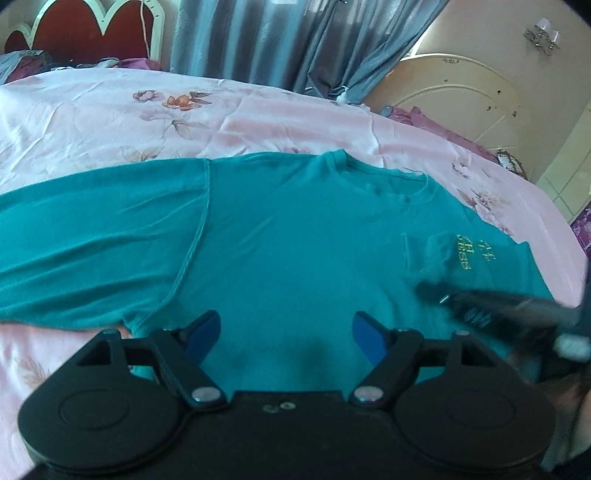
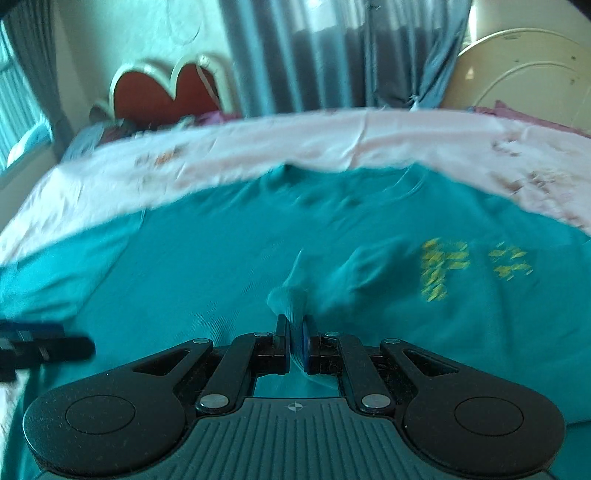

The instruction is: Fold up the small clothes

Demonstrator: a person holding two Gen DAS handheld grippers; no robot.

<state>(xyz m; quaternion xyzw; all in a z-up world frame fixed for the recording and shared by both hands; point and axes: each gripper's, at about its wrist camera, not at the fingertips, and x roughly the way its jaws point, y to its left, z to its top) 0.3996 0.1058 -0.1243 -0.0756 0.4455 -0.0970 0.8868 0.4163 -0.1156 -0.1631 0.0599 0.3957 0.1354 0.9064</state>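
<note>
A teal T-shirt (image 1: 277,240) with yellow lettering (image 1: 469,254) lies spread flat on the pink floral bedspread (image 1: 110,122), one sleeve stretching left. My left gripper (image 1: 286,326) hovers open over the shirt's lower middle, with nothing between its blue pads. My right gripper (image 2: 295,326) is shut on a pinched-up fold of the teal T-shirt (image 2: 221,258), left of the lettering (image 2: 443,269). In the left wrist view the right gripper (image 1: 439,295) shows as a dark blur at the right. The left gripper's finger (image 2: 48,347) pokes in at the right wrist view's left edge.
The bedspread (image 2: 332,136) extends beyond the shirt on all far sides. A red heart-shaped headboard (image 1: 85,33) stands at the back left, grey curtains (image 1: 258,37) behind the bed, a cream arched panel (image 1: 461,103) at the back right. Purple bedding (image 1: 417,118) lies by that panel.
</note>
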